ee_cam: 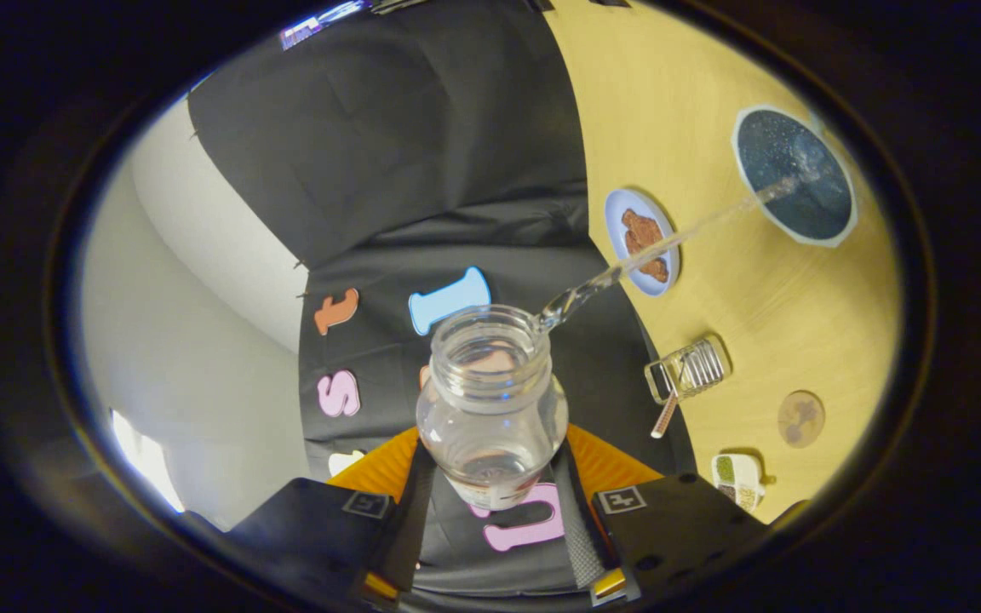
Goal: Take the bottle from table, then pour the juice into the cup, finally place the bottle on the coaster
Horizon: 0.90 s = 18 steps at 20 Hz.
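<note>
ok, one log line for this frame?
phase: pouring | gripper: shut on bottle, tipped | stream: clear, from bottle mouth into cup | coaster: bare, on table

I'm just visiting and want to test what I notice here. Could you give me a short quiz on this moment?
1. True or false: the gripper holds the bottle between its fingers.
2. Where does the clear stream land? A) the dark cup B) the round coaster C) the blue plate
3. Is the bottle's cap on or off?

Key: 1 true; 2 A; 3 off.
</note>
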Each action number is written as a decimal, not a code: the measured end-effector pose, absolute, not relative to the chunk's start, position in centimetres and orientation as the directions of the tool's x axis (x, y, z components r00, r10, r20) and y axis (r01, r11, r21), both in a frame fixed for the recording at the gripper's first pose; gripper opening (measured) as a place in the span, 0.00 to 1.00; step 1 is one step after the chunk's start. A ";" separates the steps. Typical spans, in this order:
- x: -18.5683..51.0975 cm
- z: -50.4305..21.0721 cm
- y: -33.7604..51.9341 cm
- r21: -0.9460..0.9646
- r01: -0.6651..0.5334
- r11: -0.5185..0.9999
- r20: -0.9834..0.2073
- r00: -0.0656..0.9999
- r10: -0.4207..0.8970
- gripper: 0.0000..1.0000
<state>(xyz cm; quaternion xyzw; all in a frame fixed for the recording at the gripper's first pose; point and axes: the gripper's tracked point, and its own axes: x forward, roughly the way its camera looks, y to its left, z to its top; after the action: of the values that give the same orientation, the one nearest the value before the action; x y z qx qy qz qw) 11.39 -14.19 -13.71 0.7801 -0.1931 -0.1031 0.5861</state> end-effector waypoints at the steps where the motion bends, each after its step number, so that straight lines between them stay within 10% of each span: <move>1: 11.4 -13.8 -14.2 0.953 -0.185 -0.242 0.067 0.903 -0.424 0.73; 18: 11.4 -12.4 -15.1 0.918 -0.265 -0.295 0.099 0.873 -0.478 0.73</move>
<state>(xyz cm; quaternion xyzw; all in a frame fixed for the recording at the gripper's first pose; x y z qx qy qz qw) 11.42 -15.13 -12.43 0.7987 -0.2325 -0.0972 0.5464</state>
